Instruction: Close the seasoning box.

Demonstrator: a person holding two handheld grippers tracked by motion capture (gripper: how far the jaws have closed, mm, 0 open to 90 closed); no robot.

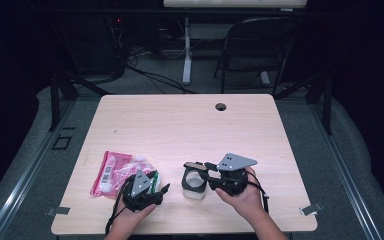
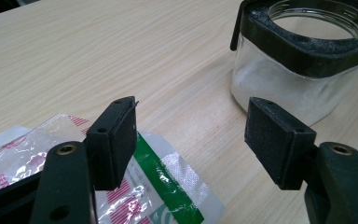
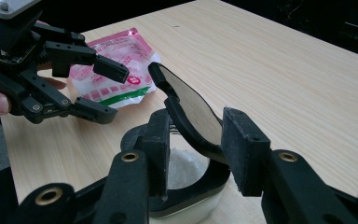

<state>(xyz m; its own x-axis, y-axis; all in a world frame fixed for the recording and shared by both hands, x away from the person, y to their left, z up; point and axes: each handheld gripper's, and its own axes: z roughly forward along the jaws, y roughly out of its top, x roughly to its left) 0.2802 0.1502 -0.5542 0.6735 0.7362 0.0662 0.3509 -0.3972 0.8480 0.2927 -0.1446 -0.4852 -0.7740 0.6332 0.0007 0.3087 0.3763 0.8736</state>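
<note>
Clear glass forms the body of a square jar (image 1: 194, 185) that is seen standing on the pale wood tabletop (image 1: 180, 125), low in the high view and a little right of centre. Its black collar is visible in the left gripper view, at upper right, and white material is seen inside. A black-rimmed hinged lid (image 3: 186, 109) is raised above the jar's mouth in the right gripper view, between the parted jaws of the right hand-held gripper (image 3: 200, 156); the pads are seen beside the lid, not pressed on it. The left hand-held gripper (image 2: 200, 140) is held with its jaws apart and nothing between them, above a pink, white and green plastic packet (image 1: 117, 172) lying left of the jar.
</note>
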